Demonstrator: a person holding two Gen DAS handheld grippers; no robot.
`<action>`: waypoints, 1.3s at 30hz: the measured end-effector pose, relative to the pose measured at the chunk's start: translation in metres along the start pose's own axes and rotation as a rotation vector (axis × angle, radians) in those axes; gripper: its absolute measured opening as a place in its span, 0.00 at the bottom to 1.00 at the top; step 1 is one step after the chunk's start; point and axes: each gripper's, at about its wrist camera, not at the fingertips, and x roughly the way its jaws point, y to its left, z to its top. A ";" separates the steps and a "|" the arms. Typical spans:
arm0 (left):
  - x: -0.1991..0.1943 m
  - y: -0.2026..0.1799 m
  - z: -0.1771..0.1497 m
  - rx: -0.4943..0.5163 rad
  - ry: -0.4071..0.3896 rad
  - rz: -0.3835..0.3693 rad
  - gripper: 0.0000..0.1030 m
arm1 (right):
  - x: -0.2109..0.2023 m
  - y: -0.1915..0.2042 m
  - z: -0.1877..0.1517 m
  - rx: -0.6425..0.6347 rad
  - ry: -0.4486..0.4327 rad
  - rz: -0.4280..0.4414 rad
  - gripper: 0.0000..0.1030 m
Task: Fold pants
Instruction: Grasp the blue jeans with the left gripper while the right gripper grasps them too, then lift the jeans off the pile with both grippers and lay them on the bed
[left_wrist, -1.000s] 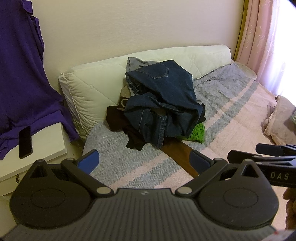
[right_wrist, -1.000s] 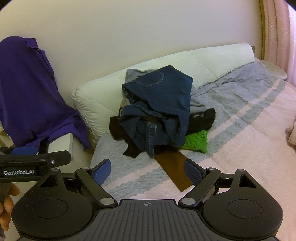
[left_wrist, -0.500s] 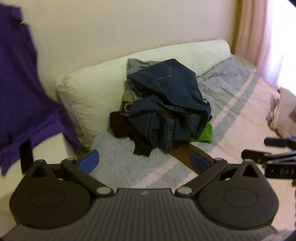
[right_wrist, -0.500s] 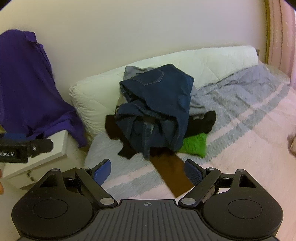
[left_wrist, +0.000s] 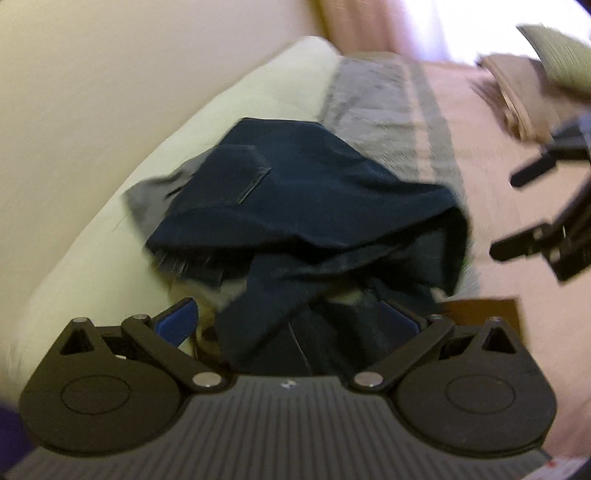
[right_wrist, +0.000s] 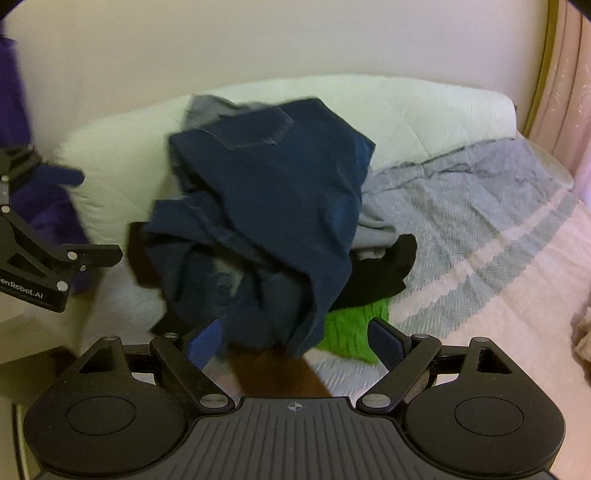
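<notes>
The dark blue jeans lie crumpled on top of a heap of clothes on the bed, resting against the cream quilted bolster at the wall side. A back pocket faces up near the top of the heap.

Under the jeans: a grey garment, a black garment, a bright green knit and a brown piece projecting toward the right camera. The bed cover is pink with grey herringbone bands.

Left gripper: jaws apart, with folds of the jeans lying between the blue pads. Contact with the denim cannot be determined; the left view is motion-blurred.

Right gripper: jaws apart, holding nothing, positioned at the near lower edge of the heap, with the hanging edge of the jeans and the brown piece between the pads.

A purple garment hangs at the left edge of the right view. A beige cloth lies farther along the bed.
</notes>
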 end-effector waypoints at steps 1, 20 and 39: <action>0.018 0.002 -0.001 0.055 -0.018 -0.015 0.97 | 0.015 -0.004 0.004 0.008 0.013 -0.005 0.81; 0.032 0.002 0.029 0.265 -0.067 -0.142 0.04 | 0.029 -0.022 0.060 0.053 -0.042 -0.018 0.08; -0.275 -0.329 -0.018 0.411 -0.221 -0.546 0.00 | -0.375 -0.117 -0.229 0.418 -0.117 -0.323 0.06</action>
